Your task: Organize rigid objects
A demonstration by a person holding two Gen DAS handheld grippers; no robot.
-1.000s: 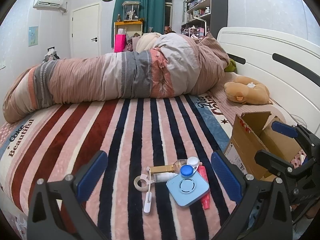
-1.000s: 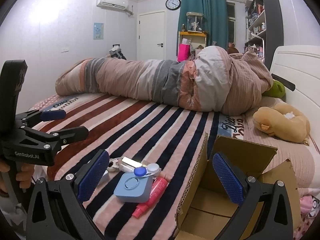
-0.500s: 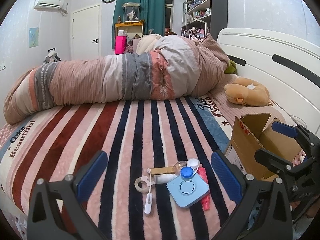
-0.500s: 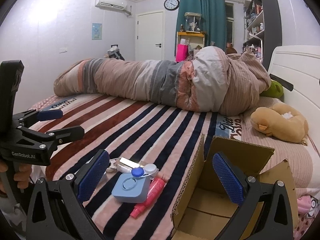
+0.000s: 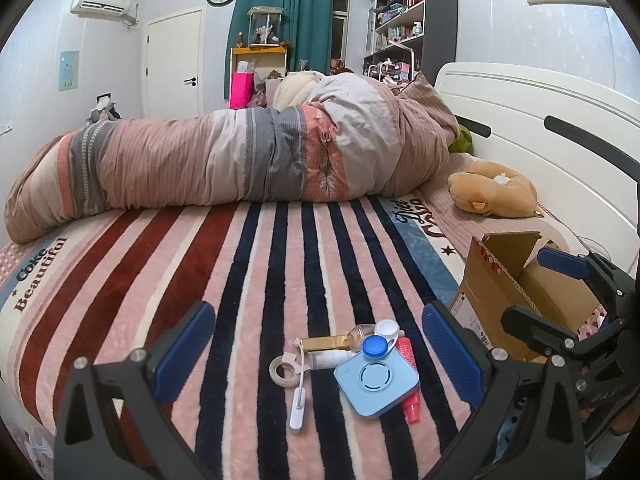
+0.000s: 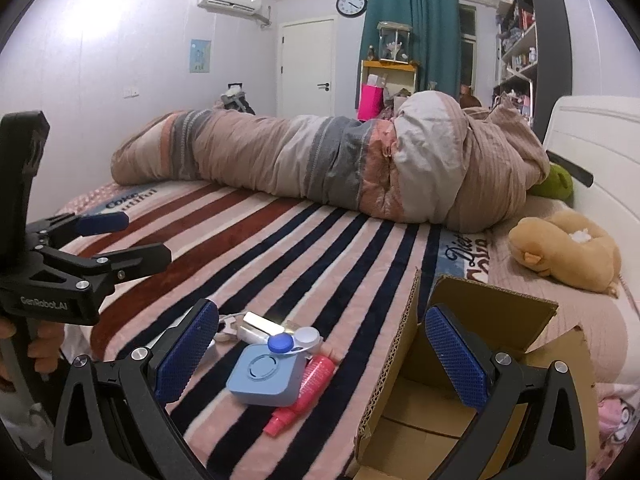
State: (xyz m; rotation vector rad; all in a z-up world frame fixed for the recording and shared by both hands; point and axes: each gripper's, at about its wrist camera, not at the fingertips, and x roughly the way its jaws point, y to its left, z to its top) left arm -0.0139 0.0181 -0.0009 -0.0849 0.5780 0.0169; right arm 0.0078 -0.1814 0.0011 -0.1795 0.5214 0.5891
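A small pile lies on the striped blanket: a light blue square device [image 5: 376,384] [image 6: 267,377], a blue-and-white contact lens case [image 5: 379,340] [image 6: 294,340], a pink tube [image 5: 409,380] [image 6: 306,388], a gold-capped bottle [image 5: 326,343], a tape roll [image 5: 282,370] and a white stick [image 5: 297,414]. An open cardboard box [image 5: 516,304] [image 6: 460,408] stands to their right. My left gripper [image 5: 316,354] is open, above the pile. My right gripper [image 6: 320,358] is open, straddling the box's left flap; it shows in the left wrist view [image 5: 560,292].
A rolled duvet [image 5: 240,160] lies across the far side of the bed. A tan plush toy [image 5: 494,194] rests by the white headboard [image 5: 540,120]. The bed's near edge is just below the grippers. My left gripper shows in the right wrist view [image 6: 108,240].
Both views have dropped and drawn slightly back; the pile and box sit a little higher in frame. Both grippers stay open and empty.
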